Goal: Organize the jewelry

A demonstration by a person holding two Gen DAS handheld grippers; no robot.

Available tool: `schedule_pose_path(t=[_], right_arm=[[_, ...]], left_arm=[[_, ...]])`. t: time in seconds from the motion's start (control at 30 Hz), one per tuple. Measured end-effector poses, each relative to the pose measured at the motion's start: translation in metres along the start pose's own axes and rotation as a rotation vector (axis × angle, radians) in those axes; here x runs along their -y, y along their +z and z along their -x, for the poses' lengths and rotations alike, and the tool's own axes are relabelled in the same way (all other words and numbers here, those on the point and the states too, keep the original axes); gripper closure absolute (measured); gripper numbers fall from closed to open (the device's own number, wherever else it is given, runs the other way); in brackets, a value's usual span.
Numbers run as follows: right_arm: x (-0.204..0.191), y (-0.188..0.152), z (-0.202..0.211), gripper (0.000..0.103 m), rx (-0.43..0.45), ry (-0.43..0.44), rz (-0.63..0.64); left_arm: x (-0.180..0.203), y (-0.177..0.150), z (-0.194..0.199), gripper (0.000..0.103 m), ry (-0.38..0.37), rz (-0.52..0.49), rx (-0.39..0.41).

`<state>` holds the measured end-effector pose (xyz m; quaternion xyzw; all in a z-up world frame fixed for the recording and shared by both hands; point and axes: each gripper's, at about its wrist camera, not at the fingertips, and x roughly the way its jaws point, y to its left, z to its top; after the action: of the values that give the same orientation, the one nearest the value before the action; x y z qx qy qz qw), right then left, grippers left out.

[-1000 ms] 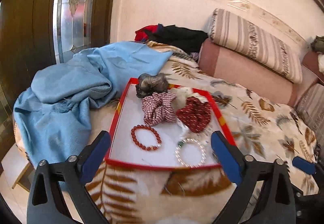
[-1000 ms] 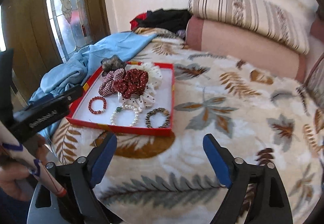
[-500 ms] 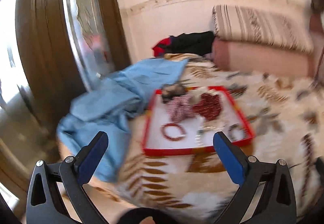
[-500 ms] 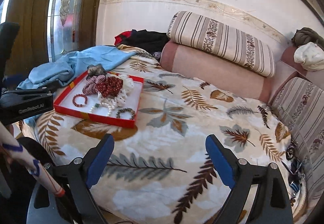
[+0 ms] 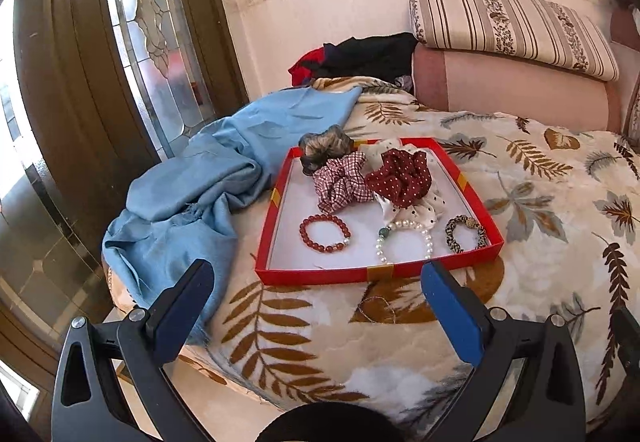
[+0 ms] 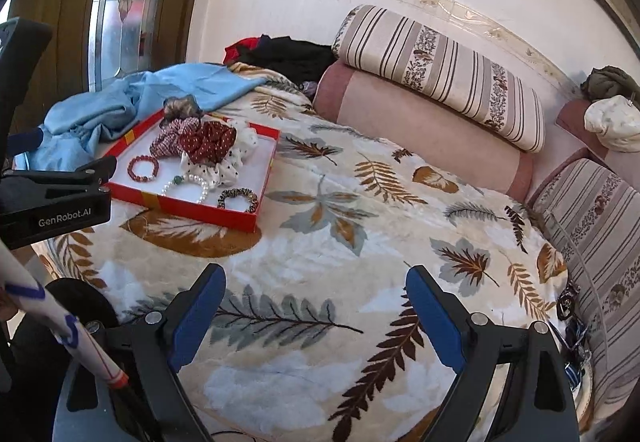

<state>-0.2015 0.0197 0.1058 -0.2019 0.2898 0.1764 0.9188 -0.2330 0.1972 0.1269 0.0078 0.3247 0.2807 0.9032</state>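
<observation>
Both my claws hang wide apart and empty over the leaf-patterned plush blanket (image 5: 540,202).

The shallow red cardboard tray (image 5: 360,276) sits centre frame in my left view and upper left in my right, corner toward my right gripper (image 6: 316,306). Left gripper (image 5: 316,296) faces its near edge: red bead bracelet (image 5: 325,233), pearl bracelet (image 5: 404,240), braided bracelet (image 5: 466,234), fabric scrunchies (image 5: 400,172) behind.

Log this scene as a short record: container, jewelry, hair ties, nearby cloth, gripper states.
container: red tray on the leaf-print blanket
jewelry: red bead bracelet, pearl bracelet, gold-and-black bracelet, along the tray's near edge
hair ties: checked scrunchie, red dotted scrunchie, grey scrunchie, at the far end
nearby cloth: blue cloth left of the tray
left gripper: open, empty
right gripper: open, empty
</observation>
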Motion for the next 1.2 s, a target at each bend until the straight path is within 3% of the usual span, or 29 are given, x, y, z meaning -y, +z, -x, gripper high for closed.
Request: schedule_pose_path(t=[1.2], right_arm=[[-0.024,-0.002,-0.028,0.009,-0.044,-0.05,0.109]], left_arm=[[-0.003,-0.007,-0.035,0.0,-0.037,0.022,-0.084]])
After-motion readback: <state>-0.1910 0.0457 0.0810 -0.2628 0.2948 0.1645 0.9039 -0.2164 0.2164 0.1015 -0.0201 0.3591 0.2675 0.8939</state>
